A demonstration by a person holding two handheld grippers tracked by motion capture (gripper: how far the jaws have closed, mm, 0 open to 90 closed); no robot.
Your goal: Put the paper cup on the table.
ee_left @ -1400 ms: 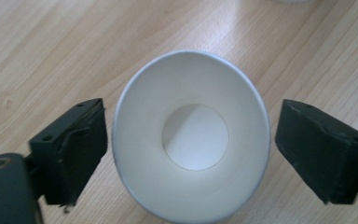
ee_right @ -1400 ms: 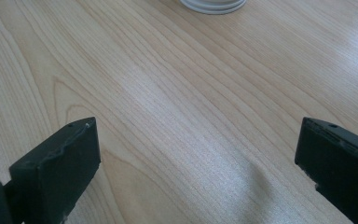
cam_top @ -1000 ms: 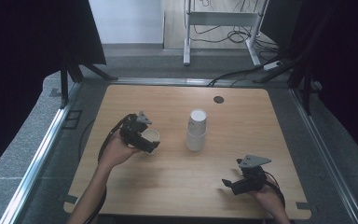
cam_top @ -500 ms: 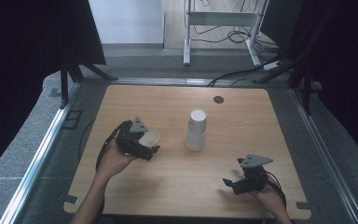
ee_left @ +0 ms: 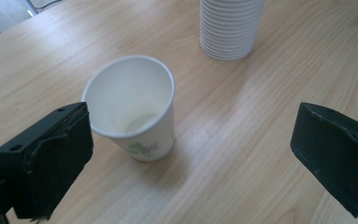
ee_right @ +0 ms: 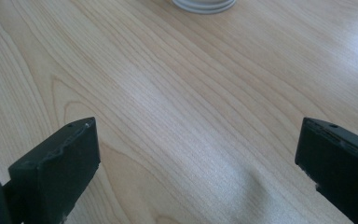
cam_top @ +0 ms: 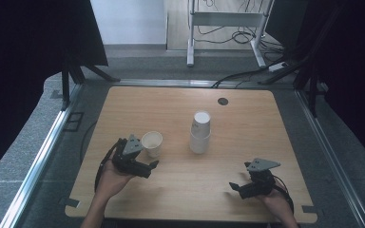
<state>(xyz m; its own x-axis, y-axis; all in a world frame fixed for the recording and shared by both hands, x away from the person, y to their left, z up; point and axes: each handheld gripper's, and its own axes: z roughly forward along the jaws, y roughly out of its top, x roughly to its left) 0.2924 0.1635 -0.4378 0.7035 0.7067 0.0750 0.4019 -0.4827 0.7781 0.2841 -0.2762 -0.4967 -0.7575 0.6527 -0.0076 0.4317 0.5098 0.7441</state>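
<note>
Left gripper [cam_top: 151, 166]: held low over the table's near-left part, jaws spread wide and gripping nothing; in the left gripper view the two black jaws stand far apart at the bottom corners
Single paper cup [cam_top: 152, 143]: upright on the table, mouth up, just beyond the left gripper's jaw tips; white, with a small green print low on its wall [ee_left: 135, 109]; inside looks empty
Cup vs left jaws: in the left gripper view the cup sits toward the left jaw, close to it, with a broad gap to the right jaw; whether the left jaw touches the wall I cannot tell
Cup stack [cam_top: 200, 132]: a nested stack of white paper cups, upright near the table's centre, to the right of the single cup and apart from it; ribbed rims show at the top of the left gripper view [ee_left: 230, 28]
Right gripper [cam_top: 235, 186]: near the table's front-right edge, jaws spread, nothing between them but bare wood
Right gripper view: the base of the cup stack [ee_right: 204, 4] just shows at the top edge, well ahead of the jaws
Table [cam_top: 247, 109]: light wood, with a small dark round cap [cam_top: 223, 101] near its far edge
</note>
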